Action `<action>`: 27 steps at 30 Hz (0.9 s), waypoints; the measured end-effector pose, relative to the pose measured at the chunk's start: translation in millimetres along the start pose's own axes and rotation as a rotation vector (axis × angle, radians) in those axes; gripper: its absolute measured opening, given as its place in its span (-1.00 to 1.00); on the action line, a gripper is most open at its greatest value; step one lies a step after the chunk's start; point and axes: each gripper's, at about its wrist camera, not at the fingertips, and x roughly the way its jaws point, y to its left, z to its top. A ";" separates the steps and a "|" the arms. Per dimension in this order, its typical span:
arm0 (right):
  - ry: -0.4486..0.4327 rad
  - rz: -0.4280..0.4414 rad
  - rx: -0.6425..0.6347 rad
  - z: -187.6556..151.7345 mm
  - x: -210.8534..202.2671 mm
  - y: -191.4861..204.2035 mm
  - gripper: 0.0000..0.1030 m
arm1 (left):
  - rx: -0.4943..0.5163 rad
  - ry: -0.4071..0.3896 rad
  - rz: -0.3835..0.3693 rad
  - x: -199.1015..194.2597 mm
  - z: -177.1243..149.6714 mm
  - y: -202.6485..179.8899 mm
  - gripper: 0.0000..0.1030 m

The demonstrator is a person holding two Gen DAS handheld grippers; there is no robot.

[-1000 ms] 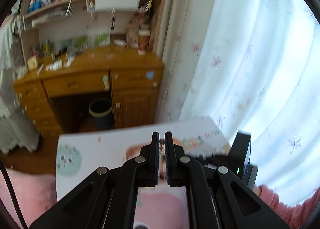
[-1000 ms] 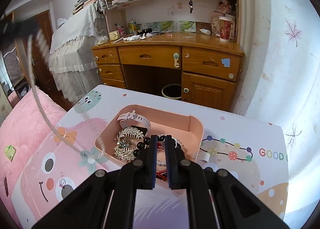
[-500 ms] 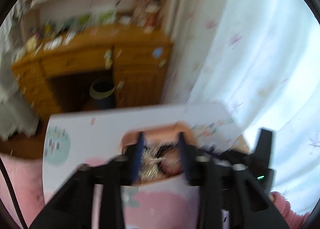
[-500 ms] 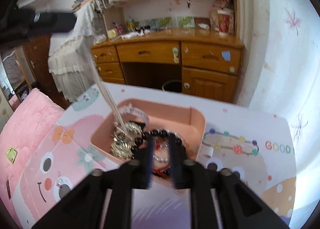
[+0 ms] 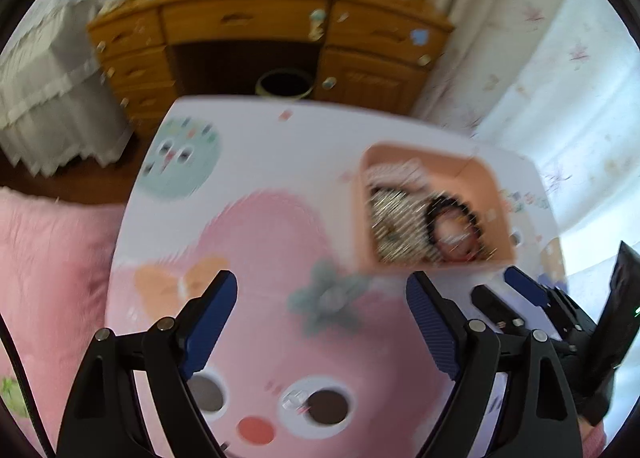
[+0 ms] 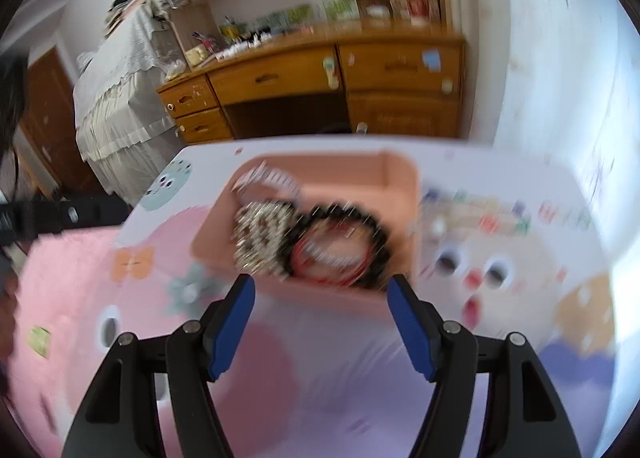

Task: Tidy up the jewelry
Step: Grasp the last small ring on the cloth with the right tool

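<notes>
A pink tray [image 6: 400, 185] sits on the cartoon-print table and holds jewelry: a black bead bracelet [image 6: 374, 225] around a red one, a glittery silver piece [image 6: 260, 236] and a white strap [image 6: 272, 179]. My right gripper [image 6: 320, 294] is open and empty just in front of the tray. My left gripper [image 5: 320, 298] is open and empty, above the table to the left of the tray [image 5: 476, 173]. The right gripper's fingers [image 5: 524, 290] show at the right of the left wrist view. Both views are blurred by motion.
The table top [image 5: 256, 145] carries a pink cartoon print. Beyond it stand a wooden desk [image 6: 360, 69] with drawers and a dark bin [image 5: 284, 83] under it. A white lace-covered piece [image 6: 120, 89] is at the left, curtains [image 5: 560, 69] at the right, a pink cushion [image 5: 44, 258] beside the table.
Both grippers have opened from shut. The chain held by the left gripper is no longer in it. Both grippers have pulled back from the tray, the left one shifting left.
</notes>
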 end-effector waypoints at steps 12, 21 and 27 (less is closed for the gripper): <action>0.081 0.084 0.170 -56.9 5.5 79.9 0.35 | -0.057 0.103 0.085 5.7 -73.0 90.8 0.78; 0.143 0.045 0.076 -84.4 21.5 138.8 -0.21 | -0.081 0.171 0.088 -2.5 -117.1 141.3 0.78; 0.180 -0.033 -0.047 -85.8 37.2 168.4 -0.52 | -0.060 0.165 0.066 -5.6 -135.3 151.0 0.78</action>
